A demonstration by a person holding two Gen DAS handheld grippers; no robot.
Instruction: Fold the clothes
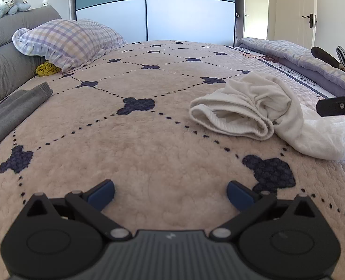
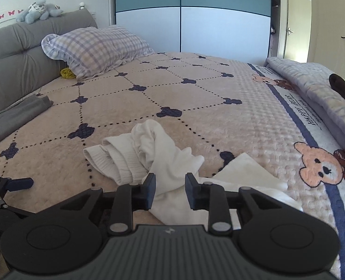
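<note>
While the white garment (image 2: 146,154) lies crumpled on the pink fleece blanket (image 2: 195,116) of the bed, its ribbed hem bunched toward the left and a flatter part spread toward the near right, the right tool (image 2: 170,192) hangs just over it. Its jaws stand partly apart, with white cloth showing in the gap between them, but the pads do not press on the fabric and nothing is gripped. From the left wrist view the same garment (image 1: 247,107) sits off to the right, well apart from the left tool (image 1: 170,194), whose blue pads (image 1: 102,193) are spread wide and empty above bare blanket. A folded grey garment (image 2: 11,119) lies near the headboard, beside a checked pillow (image 2: 97,49).
</note>
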